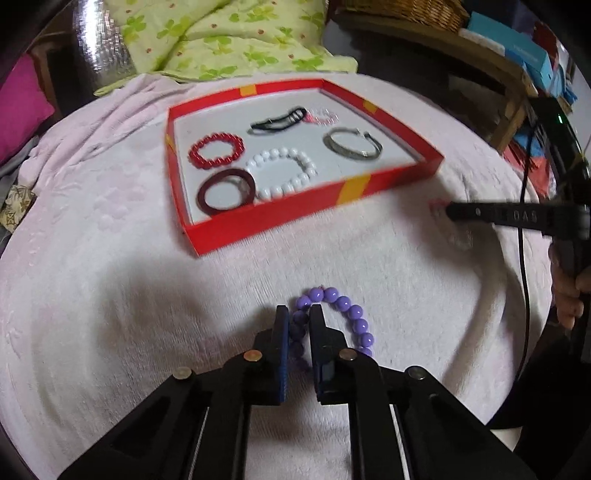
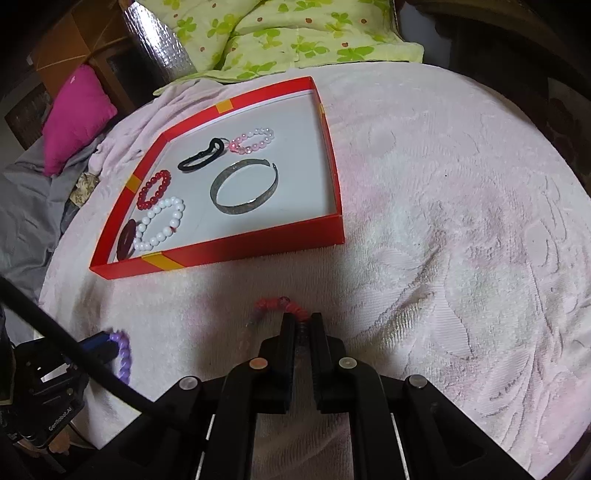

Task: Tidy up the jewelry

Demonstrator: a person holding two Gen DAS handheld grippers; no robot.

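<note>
A red box lid [image 1: 354,188] [image 2: 229,251] lies on the pink towel and holds several bracelets: red beads [image 1: 216,151], white beads [image 1: 284,171], a dark ring [image 1: 225,192], a black hair tie [image 1: 279,120], pink beads [image 1: 323,116] and a metal cuff [image 1: 352,144]. My left gripper [image 1: 300,314] is shut on a purple bead bracelet [image 1: 351,314] in front of the box. My right gripper [image 2: 303,321] is shut on a small red coiled band [image 2: 280,304], near the box's front right; it shows in the left wrist view [image 1: 448,212].
The pink towel [image 2: 461,221] covers the round surface. A green patterned quilt [image 1: 229,37] lies behind the box, a magenta cushion [image 2: 77,114] at the far left. A wicker basket [image 1: 406,11] and shelves with boxes stand at the back right. A black cable [image 1: 522,258] hangs at the right.
</note>
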